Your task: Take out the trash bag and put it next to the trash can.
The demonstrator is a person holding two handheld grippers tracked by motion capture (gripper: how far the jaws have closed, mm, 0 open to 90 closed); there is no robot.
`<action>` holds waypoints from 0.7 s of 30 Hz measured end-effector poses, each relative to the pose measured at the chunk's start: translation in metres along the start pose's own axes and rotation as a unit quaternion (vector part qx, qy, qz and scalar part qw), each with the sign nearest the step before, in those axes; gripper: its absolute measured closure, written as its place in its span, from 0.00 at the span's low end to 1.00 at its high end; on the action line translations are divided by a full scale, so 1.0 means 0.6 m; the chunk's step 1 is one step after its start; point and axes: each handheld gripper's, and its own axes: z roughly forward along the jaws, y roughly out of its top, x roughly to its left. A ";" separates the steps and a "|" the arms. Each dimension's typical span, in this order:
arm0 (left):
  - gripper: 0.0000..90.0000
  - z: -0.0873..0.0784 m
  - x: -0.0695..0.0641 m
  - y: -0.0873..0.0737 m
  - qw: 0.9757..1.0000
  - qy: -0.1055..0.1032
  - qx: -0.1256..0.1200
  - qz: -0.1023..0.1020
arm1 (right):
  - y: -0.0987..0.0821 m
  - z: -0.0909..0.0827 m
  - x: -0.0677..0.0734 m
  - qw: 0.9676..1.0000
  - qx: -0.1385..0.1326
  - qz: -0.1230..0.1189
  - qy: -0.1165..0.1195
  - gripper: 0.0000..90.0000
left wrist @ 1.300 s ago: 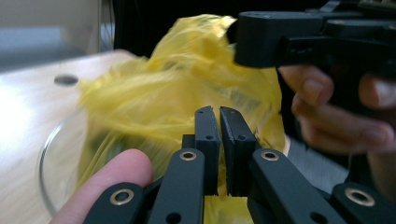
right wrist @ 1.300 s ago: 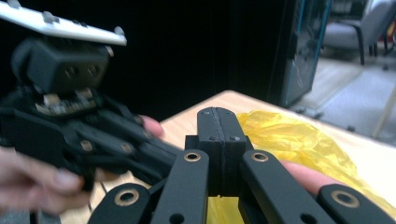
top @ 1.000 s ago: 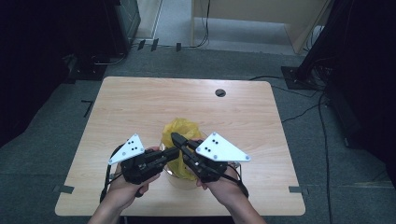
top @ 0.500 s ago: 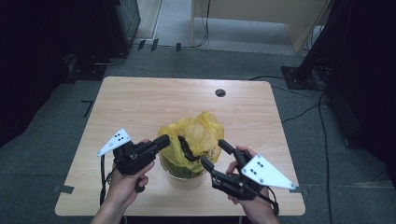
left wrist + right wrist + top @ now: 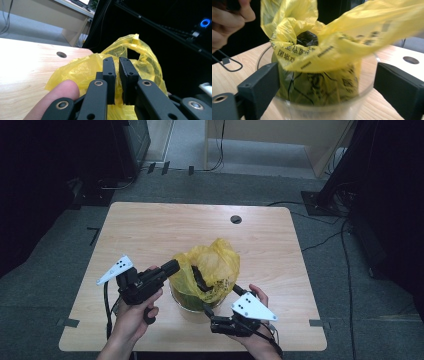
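Observation:
A yellow plastic bag [image 5: 215,262] lines a clear round tub [image 5: 192,307] near the table's front edge. My left gripper [image 5: 172,267] reaches in from the left and is shut on the bag's left rim, which it holds pulled outward; in the left gripper view its jaws [image 5: 117,75] stand almost together against the bag [image 5: 75,70]. My right gripper [image 5: 220,287] sits low at the tub's near right. Its jaws have just been opening and now stand wide on either side of the tub [image 5: 322,110], without pressing on it. The bag [image 5: 332,55] billows above them.
The wooden table [image 5: 150,230] has a round cable hole [image 5: 236,219] at the back right. The hand holding the left gripper [image 5: 227,20] is at the tub's far side in the right gripper view. Cables and dark equipment lie on the floor around the table.
My right gripper let go of the bag, dropped toward the near right and opened around the tub. The bag's top spread out. My left gripper shifted slightly left, still holding.

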 end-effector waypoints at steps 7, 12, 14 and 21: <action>0.93 -0.014 0.008 0.009 1.000 -0.011 -0.010 -0.019 | 0.020 0.049 0.019 1.000 0.009 -0.006 -0.003 0.12; 0.77 -0.021 0.008 0.010 1.000 -0.007 -0.017 0.003 | 0.027 0.047 0.031 1.000 -0.013 -0.021 -0.001 0.67; 0.64 -0.026 0.002 0.012 0.999 -0.008 -0.027 0.035 | 0.029 0.045 0.031 1.000 -0.017 -0.023 -0.012 0.76; 0.30 -0.042 -0.010 0.021 0.994 0.021 -0.047 0.100 | 0.040 0.028 0.014 0.998 -0.051 0.006 -0.026 0.91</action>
